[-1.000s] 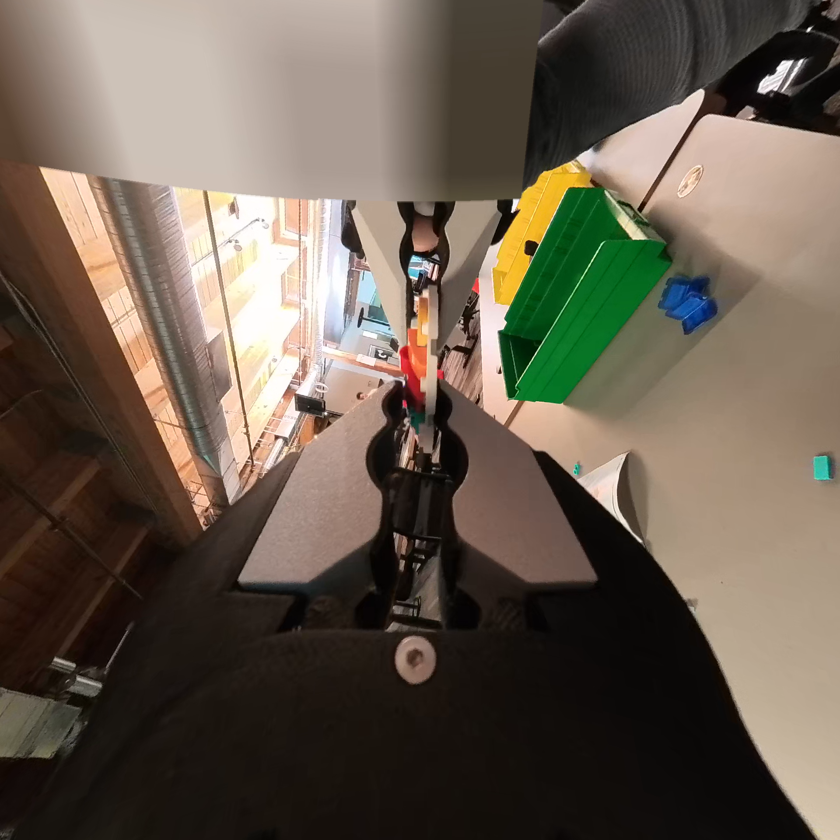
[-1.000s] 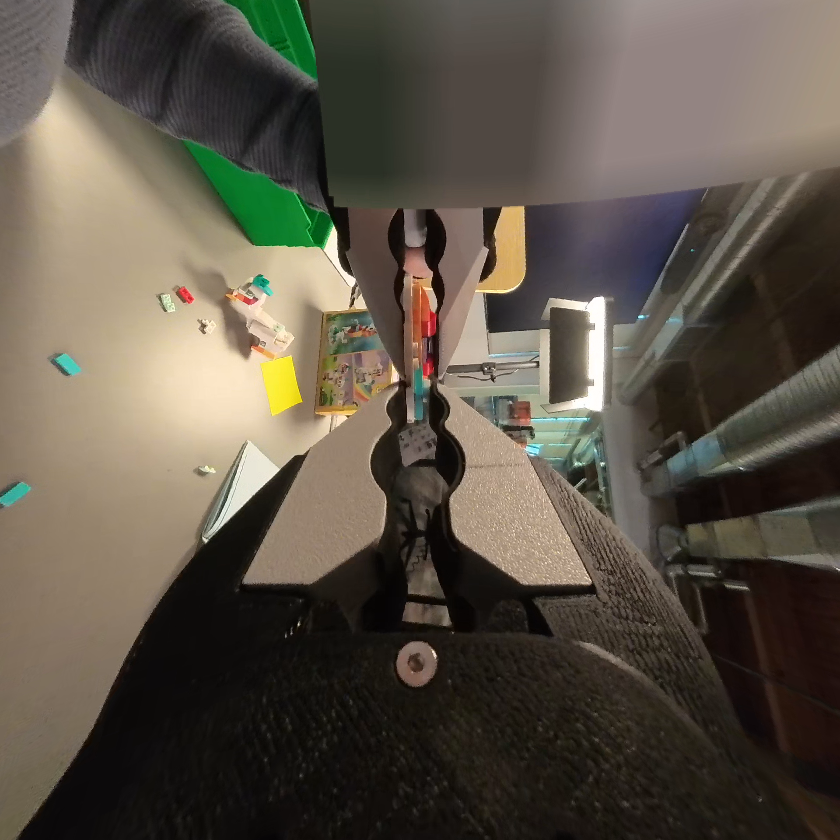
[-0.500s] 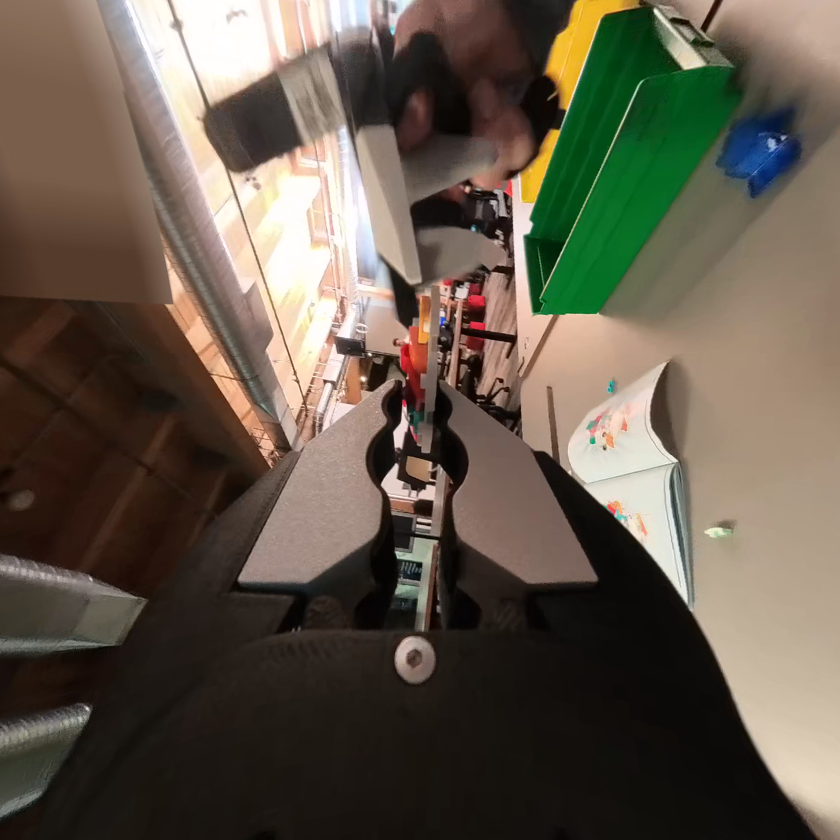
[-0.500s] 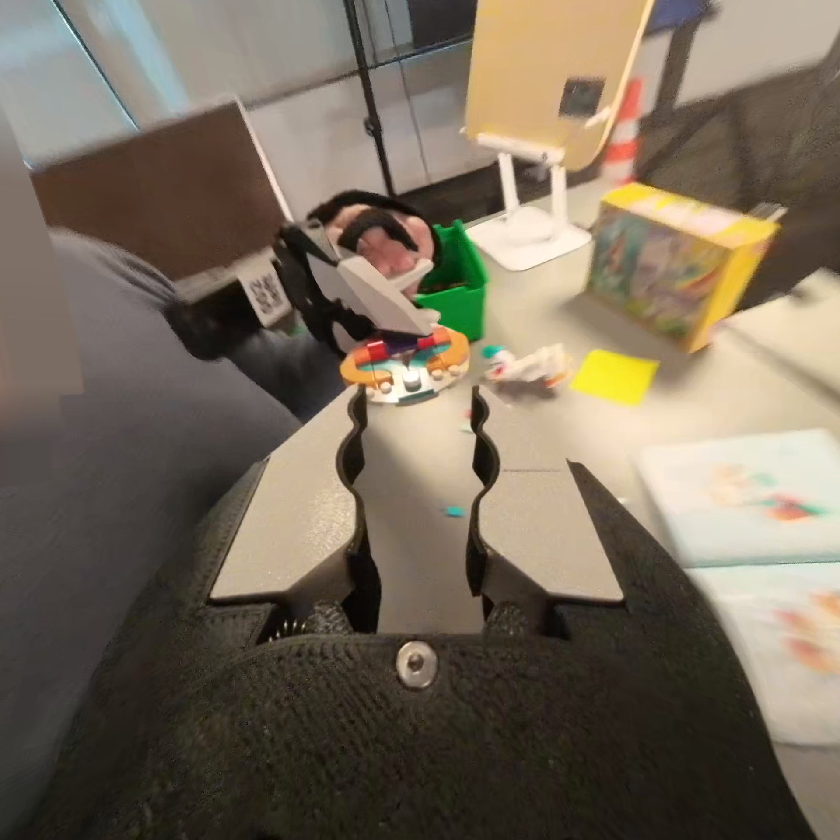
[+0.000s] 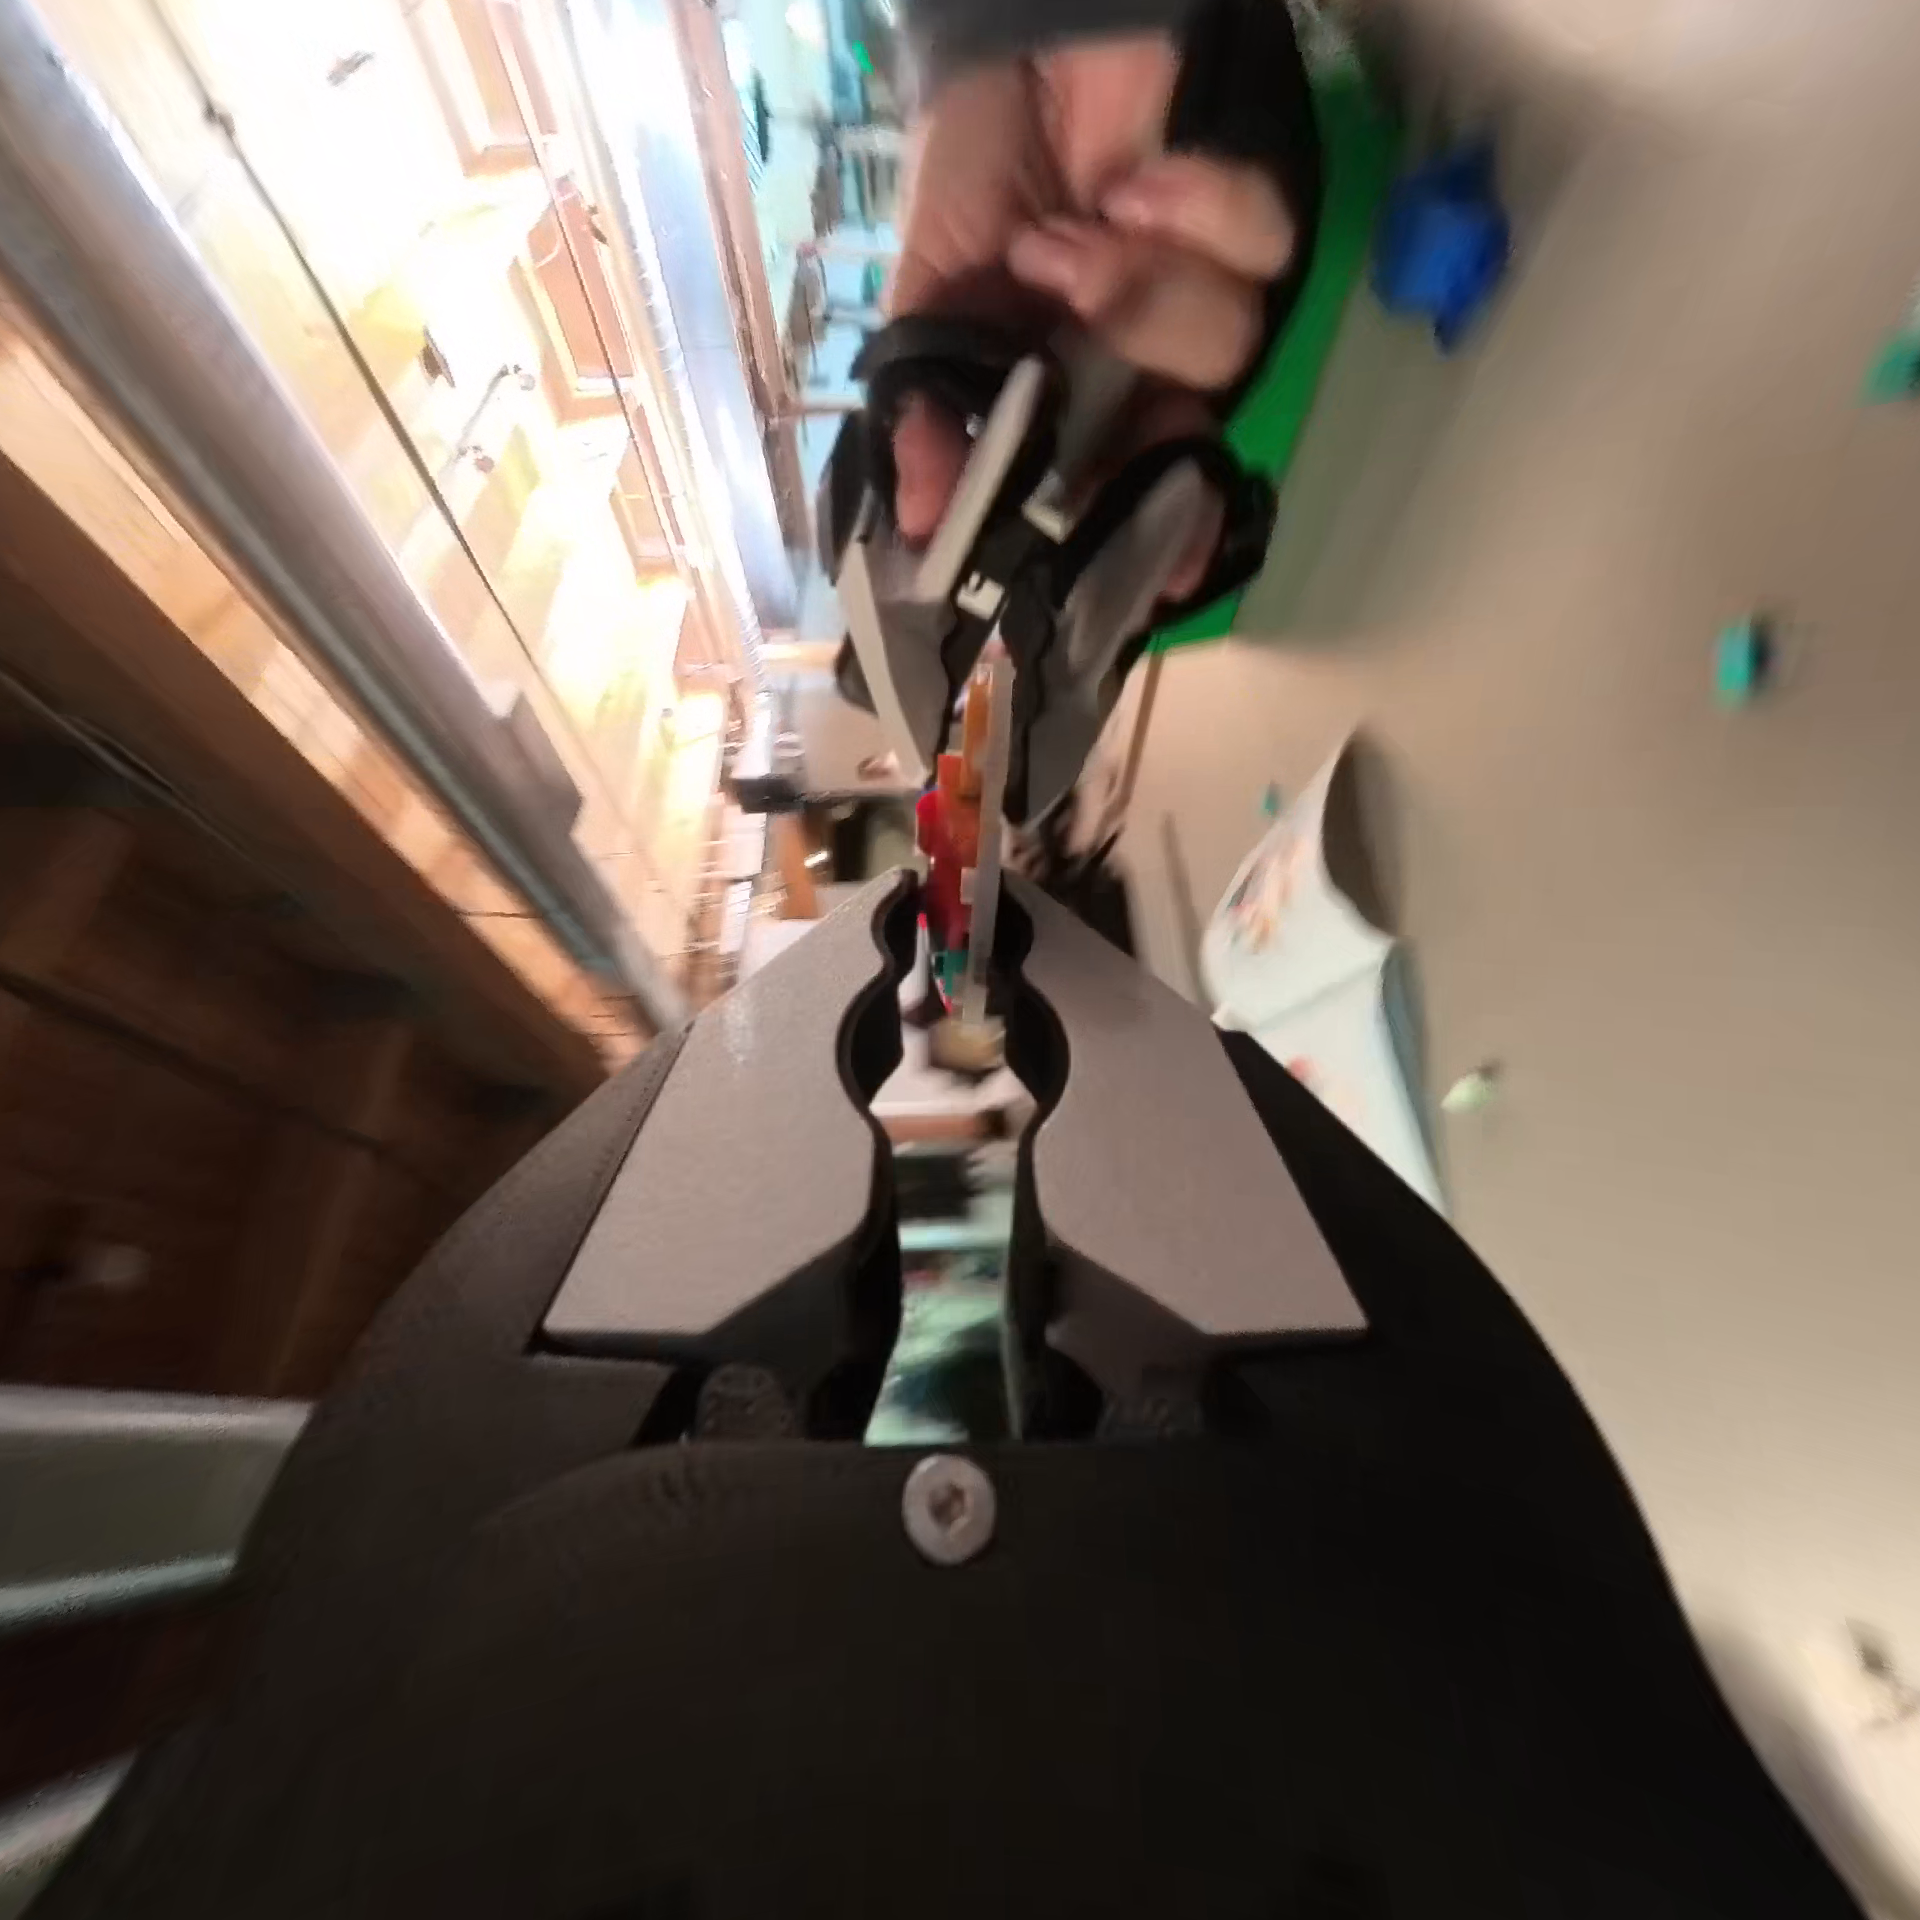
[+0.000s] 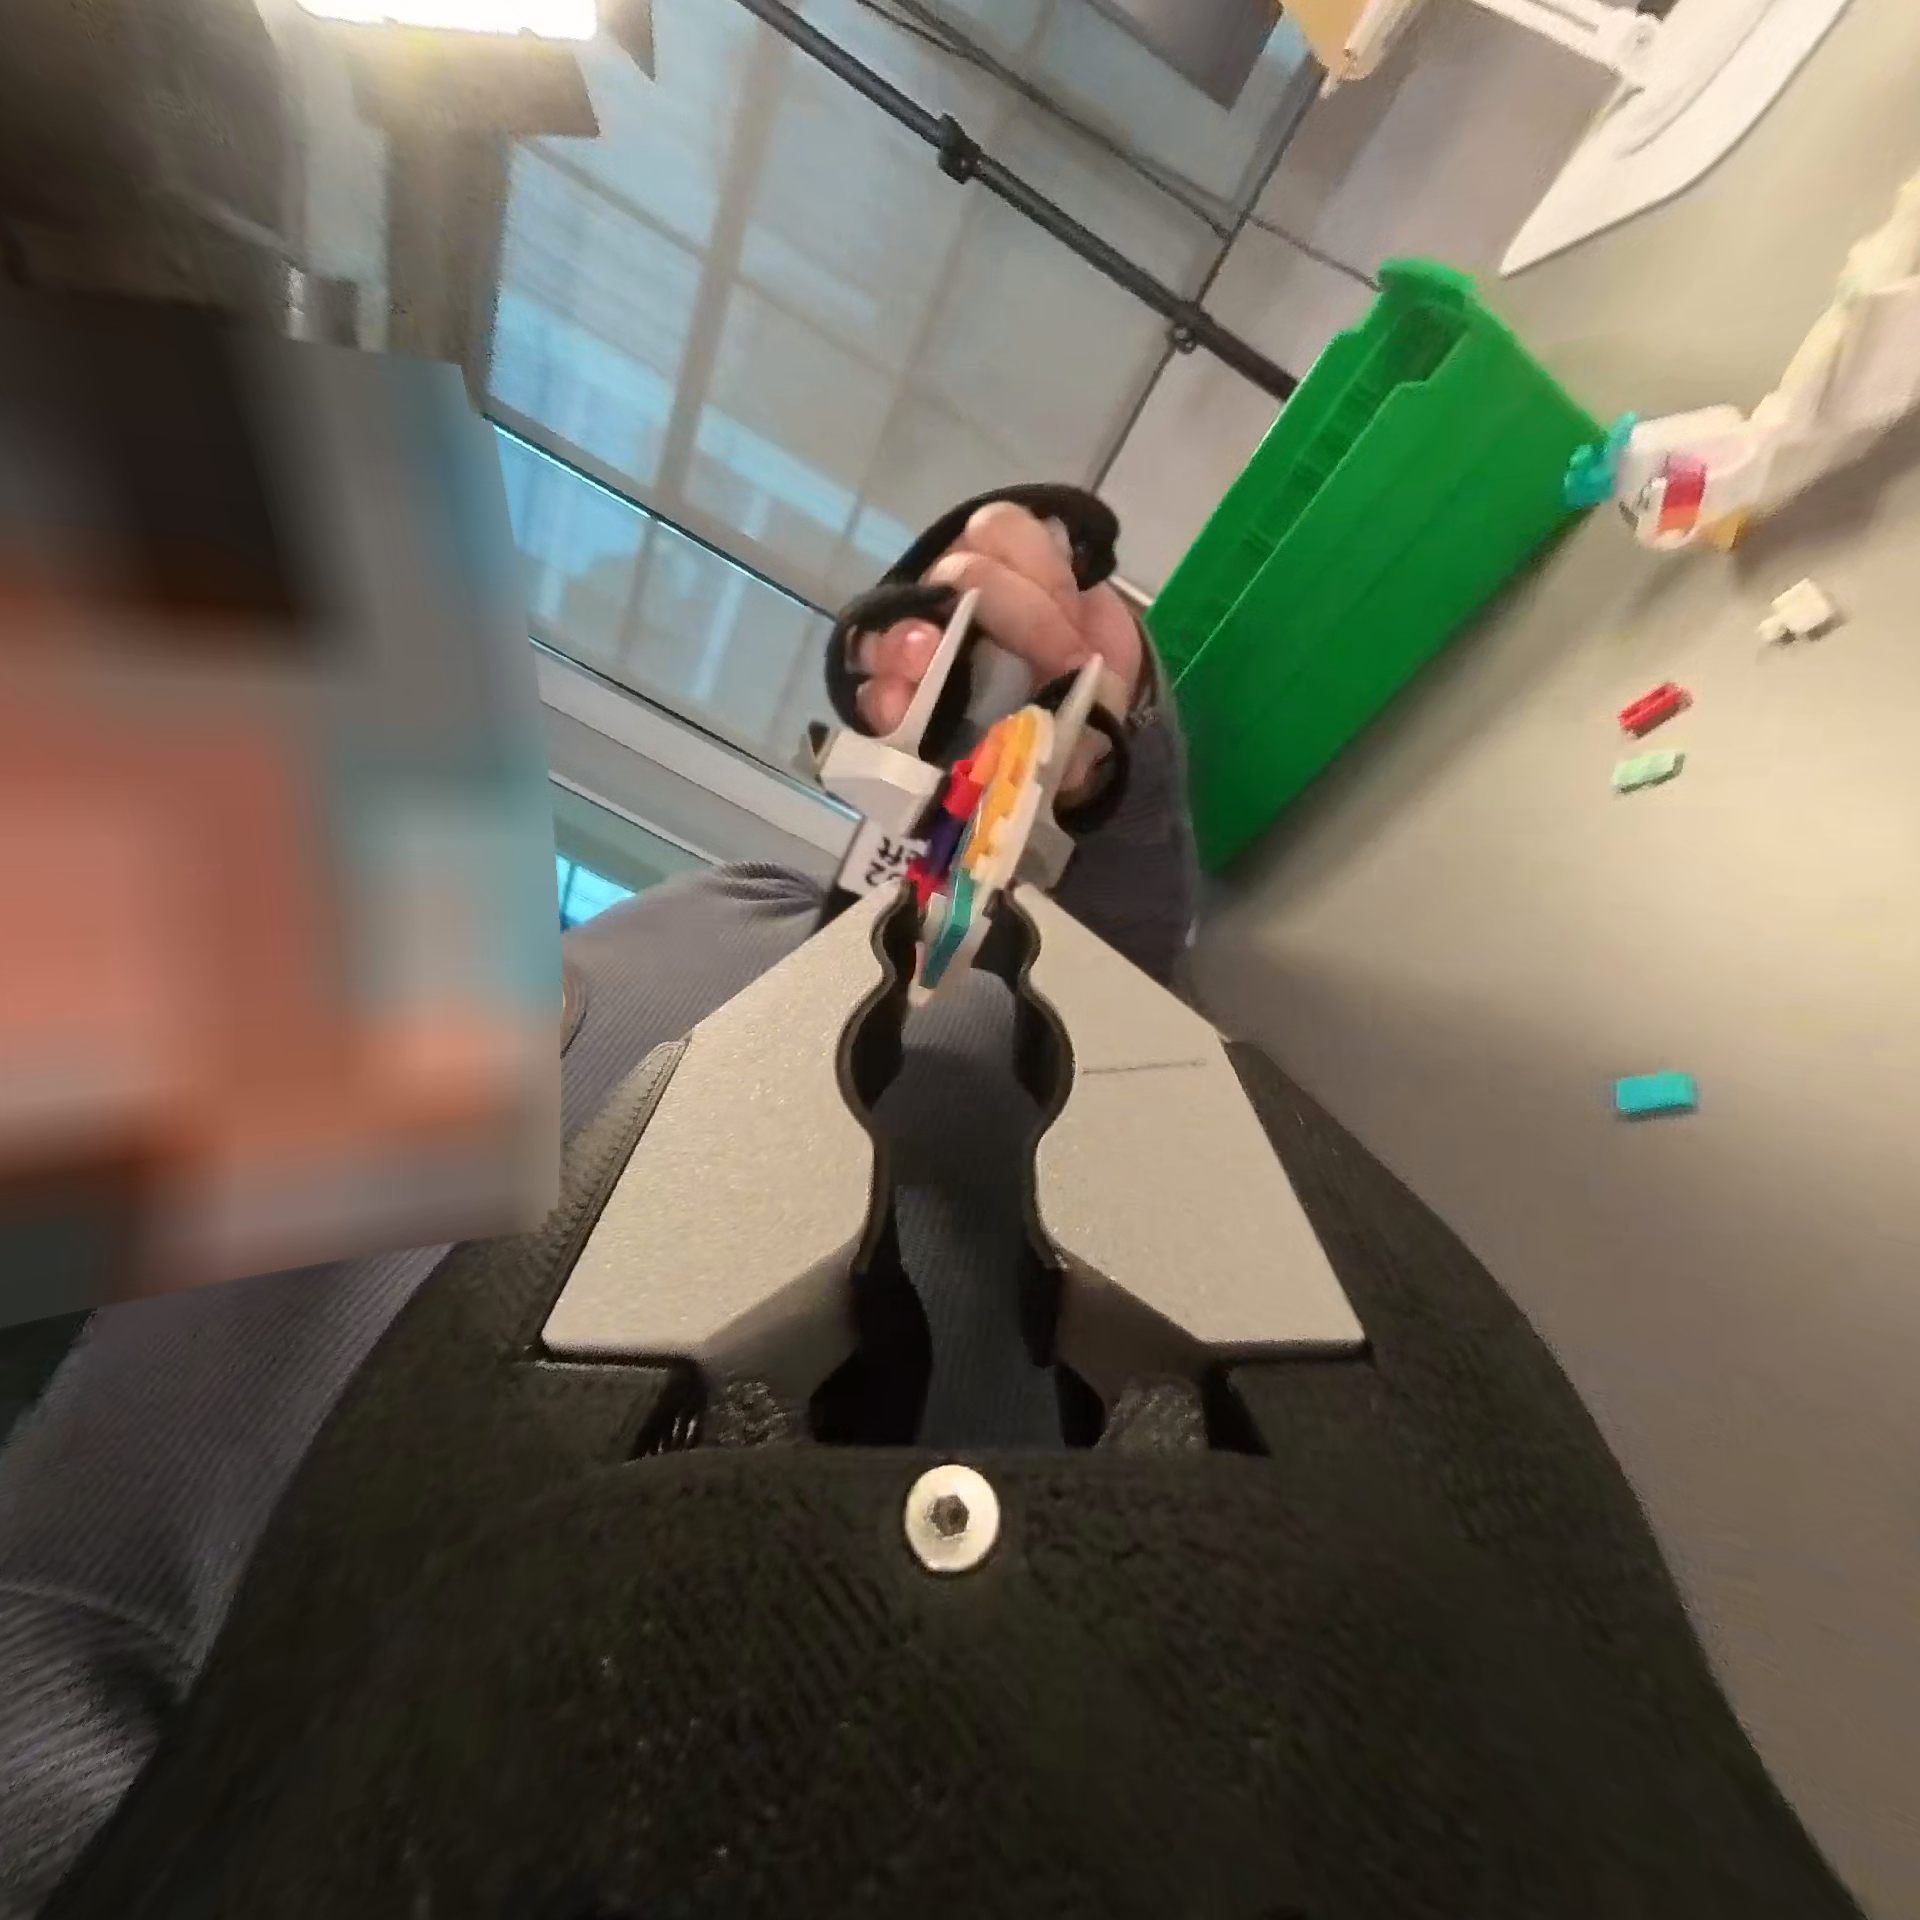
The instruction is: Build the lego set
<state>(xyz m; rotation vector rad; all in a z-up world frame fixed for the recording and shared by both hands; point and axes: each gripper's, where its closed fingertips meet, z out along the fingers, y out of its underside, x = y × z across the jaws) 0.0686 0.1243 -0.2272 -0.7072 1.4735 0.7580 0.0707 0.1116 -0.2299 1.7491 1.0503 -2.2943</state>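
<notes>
Aloft, clear of the grey table [image 6: 1558, 987]: multicoloured lego plate [image 5: 971, 831], pinched in the left gripper [image 5: 961, 914]; right gripper [image 6: 956, 925] parted around its far edge — contact unclear. Table holds green bin [image 6: 1351, 582], loose bricks [image 6: 1654, 1094], open booklet [image 5: 1320, 935]. Beyond — windows, ducting.

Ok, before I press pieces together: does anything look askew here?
The round lego build sits tilted at the right gripper, not square to its fingers. The left gripper holds it edge-on. Otherwise nothing stands out.
</notes>
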